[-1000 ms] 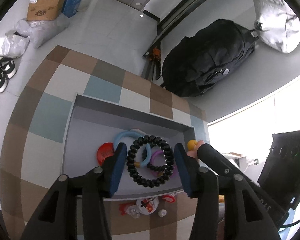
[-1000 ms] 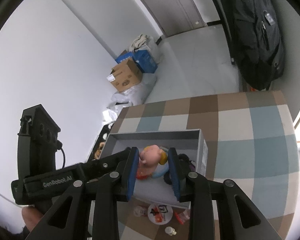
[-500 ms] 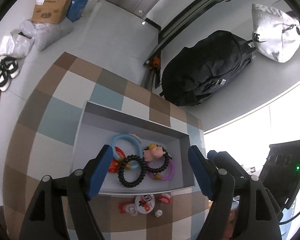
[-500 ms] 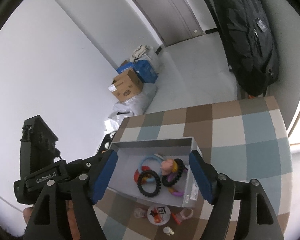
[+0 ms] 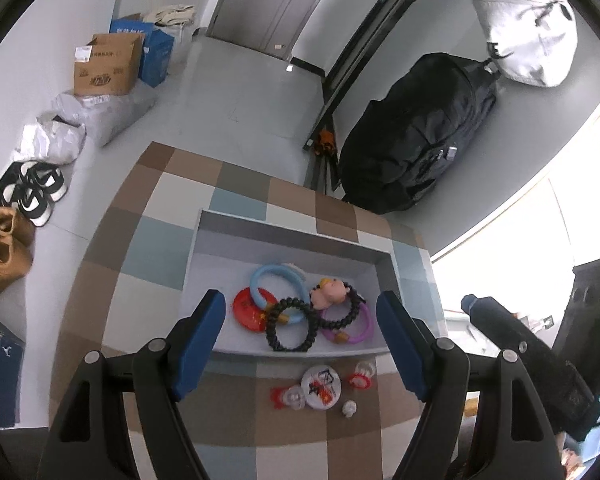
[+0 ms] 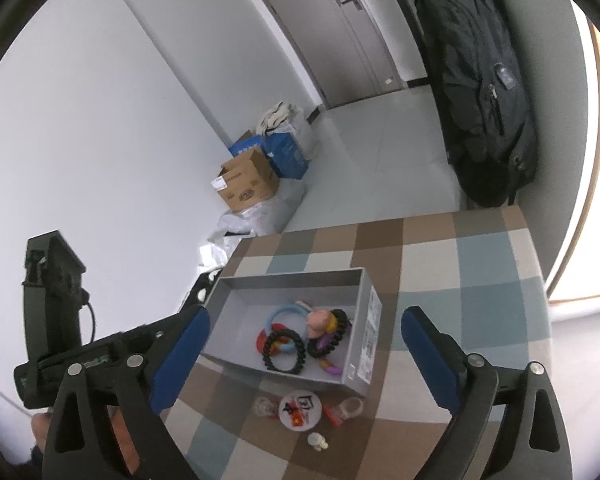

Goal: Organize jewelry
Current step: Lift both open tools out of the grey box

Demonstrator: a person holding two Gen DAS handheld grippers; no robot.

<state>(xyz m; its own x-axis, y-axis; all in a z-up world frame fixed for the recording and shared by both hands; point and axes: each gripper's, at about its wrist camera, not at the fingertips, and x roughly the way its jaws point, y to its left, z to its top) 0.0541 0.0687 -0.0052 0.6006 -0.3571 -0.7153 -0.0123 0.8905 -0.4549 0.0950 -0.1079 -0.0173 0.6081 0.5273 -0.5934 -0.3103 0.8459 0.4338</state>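
Observation:
A grey open box (image 5: 288, 236) (image 6: 364, 344) sits on the checkered table. Inside lie a black bead bracelet (image 5: 291, 330) (image 6: 285, 351), a blue ring (image 5: 274, 280), a red disc (image 5: 247, 314), a purple ring (image 5: 360, 326), a second black bracelet (image 5: 346, 312) and a pink pig charm (image 5: 329, 293) (image 6: 319, 318). My left gripper (image 5: 300, 340) is open and empty, held above the box's near edge. My right gripper (image 6: 304, 356) is open and empty, above the box.
Small items lie on the table in front of the box: a round white badge (image 5: 321, 387) (image 6: 299, 406), red-and-clear clips (image 5: 286, 397) and a small white bead (image 5: 350, 408). A black backpack (image 5: 416, 132) and cardboard boxes (image 5: 106, 64) stand on the floor beyond.
Both grippers opened and released the black bracelet and the pig charm into the box. Both have pulled back and up from the box.

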